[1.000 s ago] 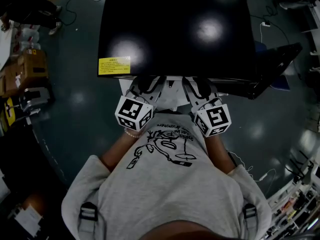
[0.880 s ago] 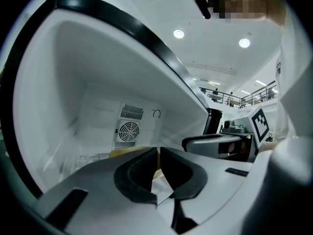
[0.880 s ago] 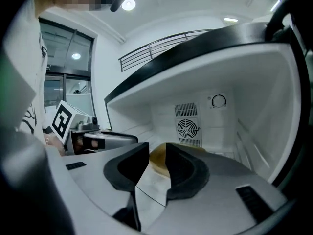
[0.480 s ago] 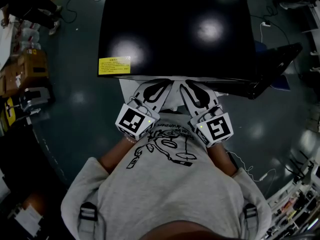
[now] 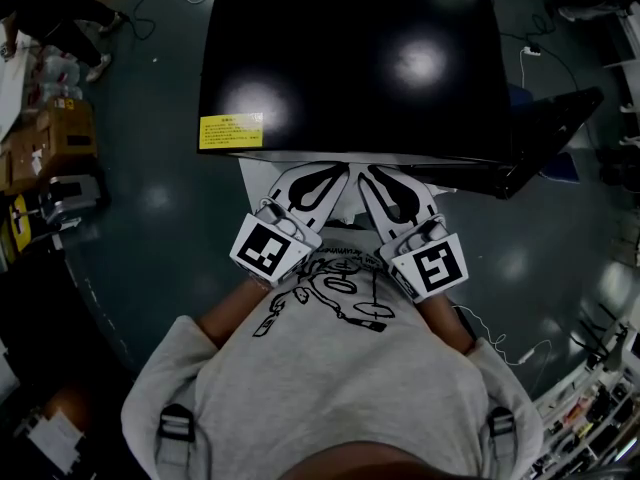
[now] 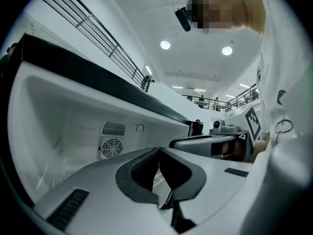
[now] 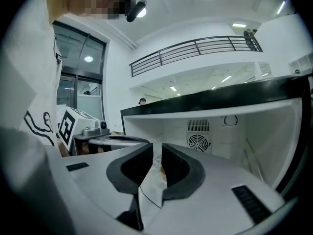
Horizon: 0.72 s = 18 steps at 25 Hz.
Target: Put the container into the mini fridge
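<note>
Two tools, both drawn back from the mini fridge (image 5: 350, 58) (a second ago they reached further under its black top, jaws wider). Left tool (image 5: 322, 180): jaws together, nothing between them. Right tool (image 5: 386, 182): jaws closing, a narrow gap left, pads pressing on nothing.

Reading: the hand-off looks done. Empty tools backing toward the person's grey shirt (image 5: 330, 368) suggest the container was let go inside. What likely remains is clearing the opening and swinging shut the door (image 5: 545, 133), which stands open at the right.

Container (image 7: 155, 181): only a pale sliver with a brownish patch shows, through the right tool's gap, low in the fridge just beyond the jaws. Probably it, but too little shows to be sure; its contents cannot be made out.

Fridge cavity: white walls, with a round fan grille (image 7: 198, 142) and a dial (image 7: 230, 121) on the back wall. No other goods visible in the part the gripper views show. Yellow label (image 5: 229, 130) near the top's front left corner.
</note>
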Tool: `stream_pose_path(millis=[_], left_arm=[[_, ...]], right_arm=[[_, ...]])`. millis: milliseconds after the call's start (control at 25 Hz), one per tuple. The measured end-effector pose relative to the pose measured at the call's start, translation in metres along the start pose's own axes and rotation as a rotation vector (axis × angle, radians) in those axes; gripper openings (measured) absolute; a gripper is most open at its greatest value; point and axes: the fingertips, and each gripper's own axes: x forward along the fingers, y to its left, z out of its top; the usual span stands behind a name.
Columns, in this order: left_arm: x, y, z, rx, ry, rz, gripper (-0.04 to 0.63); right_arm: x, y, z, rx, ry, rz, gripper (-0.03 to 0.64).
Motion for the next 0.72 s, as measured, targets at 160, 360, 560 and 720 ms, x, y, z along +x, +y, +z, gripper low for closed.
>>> stream_pose_path(millis=[160, 360, 560, 720], left_arm=[[-0.0012, 0.0013, 0.0013, 0.004, -0.001, 0.006, 0.017], [-0.0032, 0.0050, -0.0048, 0.020, 0.029, 0.011, 0.017], [-0.0025, 0.0043, -0.0005, -0.001, 0.002, 0.010, 0.017], [-0.0036, 0.0066, -0.0070, 0.013, 0.029, 0.014, 0.017]], right_arm=[[0.0000, -0.0006, 0.0008, -0.003, 0.001, -0.002, 0.069], [0.0025, -0.0006, 0.0041, -0.005, -0.019, -0.007, 0.069], [0.0018, -0.0005, 0.0009, -0.003, -0.003, -0.004, 0.069], [0.0026, -0.0012, 0.0002, -0.003, 0.000, -0.005, 0.069]])
